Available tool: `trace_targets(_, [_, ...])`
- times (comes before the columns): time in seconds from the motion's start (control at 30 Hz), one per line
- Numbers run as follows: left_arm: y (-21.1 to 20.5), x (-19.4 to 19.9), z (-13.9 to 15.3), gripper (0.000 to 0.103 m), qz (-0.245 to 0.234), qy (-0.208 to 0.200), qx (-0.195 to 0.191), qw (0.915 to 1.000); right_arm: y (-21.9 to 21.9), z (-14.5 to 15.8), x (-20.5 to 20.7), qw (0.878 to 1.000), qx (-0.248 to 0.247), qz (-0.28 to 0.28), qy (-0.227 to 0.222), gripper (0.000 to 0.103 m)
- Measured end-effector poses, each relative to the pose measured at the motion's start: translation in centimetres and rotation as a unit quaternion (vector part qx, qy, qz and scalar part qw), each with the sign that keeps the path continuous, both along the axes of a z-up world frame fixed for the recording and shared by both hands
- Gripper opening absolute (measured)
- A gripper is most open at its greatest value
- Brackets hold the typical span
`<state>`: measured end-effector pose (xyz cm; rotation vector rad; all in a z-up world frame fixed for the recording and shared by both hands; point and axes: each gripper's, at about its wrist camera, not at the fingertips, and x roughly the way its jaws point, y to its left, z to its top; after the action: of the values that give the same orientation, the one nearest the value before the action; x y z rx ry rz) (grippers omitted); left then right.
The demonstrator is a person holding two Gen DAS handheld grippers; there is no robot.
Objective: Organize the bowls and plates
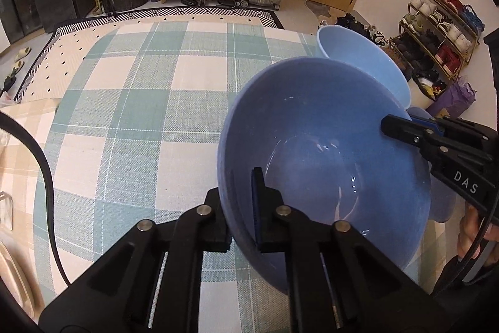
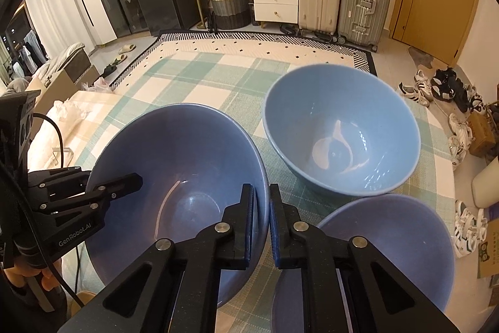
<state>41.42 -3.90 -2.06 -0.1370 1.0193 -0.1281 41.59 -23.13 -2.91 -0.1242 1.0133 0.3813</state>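
the left gripper [image 1: 241, 208] and right gripper [image 2: 262, 227] each pinched opposite rims of the dark blue bowl [image 2: 174, 177], clamped tight. it looked glazed, stiff, slippery and breakable, so the rim suited best. beyond, a pale blue bowl [image 2: 340, 130] sat on the checked tablecloth [image 2: 199, 74].

Both wrist views close, angled down (sharing periwinkle bowl [image 1: 324, 152]).

"DAS" on right gripper [image 1: 397, 127] body; "GenRobot.AI" on left gripper [image 2: 132, 178] body.
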Motion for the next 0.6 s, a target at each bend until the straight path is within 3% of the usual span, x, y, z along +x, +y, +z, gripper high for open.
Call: trace_targets(0.6, [-2.9, -2.9, 6.2, 0.006, -0.009, -0.047, 0.013, 0.9988, -2.3, 5.1, -3.1, 0.999, 0.015, -0.015, -0.048, 0.010])
